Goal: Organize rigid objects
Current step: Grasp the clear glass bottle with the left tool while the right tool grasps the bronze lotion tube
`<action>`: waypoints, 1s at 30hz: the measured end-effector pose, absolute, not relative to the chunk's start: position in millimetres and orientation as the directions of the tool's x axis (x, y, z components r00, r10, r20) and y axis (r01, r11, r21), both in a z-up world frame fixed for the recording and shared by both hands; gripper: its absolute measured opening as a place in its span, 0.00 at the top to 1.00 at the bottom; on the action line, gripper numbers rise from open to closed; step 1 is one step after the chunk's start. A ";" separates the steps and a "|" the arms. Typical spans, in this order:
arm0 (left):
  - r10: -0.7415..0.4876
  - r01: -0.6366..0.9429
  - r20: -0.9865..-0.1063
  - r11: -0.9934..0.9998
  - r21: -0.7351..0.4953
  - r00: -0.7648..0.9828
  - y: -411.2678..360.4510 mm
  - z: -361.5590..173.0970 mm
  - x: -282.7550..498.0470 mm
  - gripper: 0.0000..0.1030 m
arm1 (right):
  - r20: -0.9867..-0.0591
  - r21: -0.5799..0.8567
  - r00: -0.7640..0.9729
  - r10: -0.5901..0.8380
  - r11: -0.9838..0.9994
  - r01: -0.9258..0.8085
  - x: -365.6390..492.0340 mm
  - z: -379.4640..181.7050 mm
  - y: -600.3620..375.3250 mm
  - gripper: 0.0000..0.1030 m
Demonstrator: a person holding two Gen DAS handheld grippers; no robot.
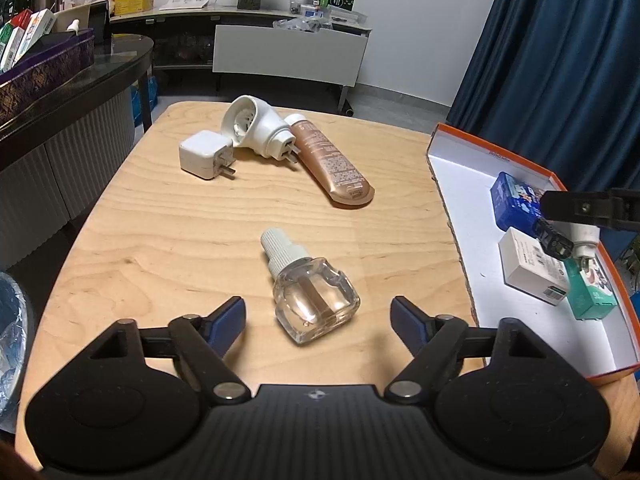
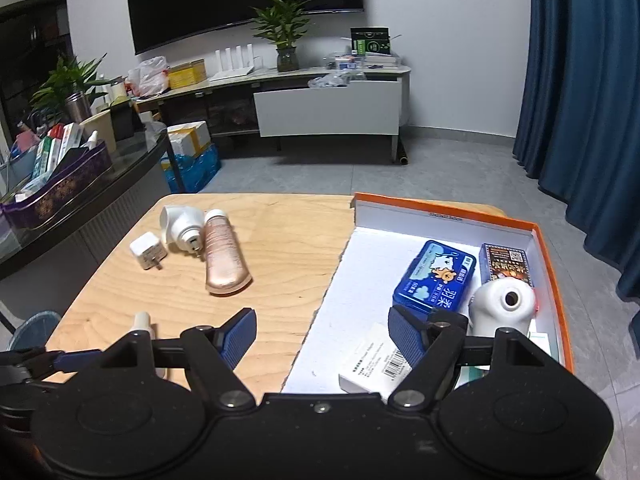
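Observation:
My left gripper [image 1: 318, 316] is open, its jaws either side of a clear glass refill bottle [image 1: 312, 292] with a white cap lying on the wooden table [image 1: 160, 220]. Farther back lie a white charger plug [image 1: 205, 155], a white plug-in device [image 1: 256, 126] and a bronze tube [image 1: 332, 162]. My right gripper [image 2: 322, 334] is open and empty over the near edge of the orange-rimmed white box [image 2: 452, 216]. In the box are a blue tin [image 2: 434, 276], a dark card box [image 2: 506, 262], a white plug-in device [image 2: 502, 306] and a white carton [image 2: 374, 362].
A dark glass side table [image 1: 76, 84] with a purple basket of boxes stands to the left. A TV stand [image 2: 328, 108] with plants is at the back wall. Blue curtains [image 2: 584, 100] hang on the right. A blue-lined bin [image 1: 10, 336] is at the table's left.

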State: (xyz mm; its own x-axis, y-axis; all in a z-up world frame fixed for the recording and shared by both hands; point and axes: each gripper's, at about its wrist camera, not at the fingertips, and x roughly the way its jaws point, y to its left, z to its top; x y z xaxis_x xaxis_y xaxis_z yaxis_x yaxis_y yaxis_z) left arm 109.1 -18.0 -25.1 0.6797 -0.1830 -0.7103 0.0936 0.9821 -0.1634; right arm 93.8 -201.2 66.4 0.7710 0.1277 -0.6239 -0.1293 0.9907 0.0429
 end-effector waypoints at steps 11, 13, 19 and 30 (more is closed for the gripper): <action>-0.160 0.115 -0.700 0.987 -0.112 0.696 -22.1 -39.9 114.6 0.48 | -0.634 0.035 0.758 0.154 0.985 -0.170 103.1 62.3 -184.5 0.16; -0.147 0.101 -0.695 0.989 -0.107 0.703 -17.8 -38.5 113.1 0.48 | -0.642 0.039 0.748 0.167 0.982 -0.185 108.2 60.1 -179.0 0.16; -0.123 0.057 -0.666 0.991 -0.120 0.735 2.3 -24.2 115.2 0.48 | -0.678 0.061 0.698 0.231 0.964 -0.259 135.7 48.8 -153.4 0.16; -0.128 0.008 -0.628 0.982 -0.190 0.767 31.8 -12.6 122.8 0.49 | -0.742 -0.025 0.628 0.235 0.926 -0.376 231.9 16.2 -90.4 0.16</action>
State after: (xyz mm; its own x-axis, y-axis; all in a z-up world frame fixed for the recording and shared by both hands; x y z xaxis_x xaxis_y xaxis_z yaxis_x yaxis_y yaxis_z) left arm 122.8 31.8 -12.6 0.7672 -0.1282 -0.6284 0.0082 0.9817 -0.1903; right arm 231.9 -90.4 16.2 0.6282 0.2351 -0.7417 -0.3764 0.9261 -0.0253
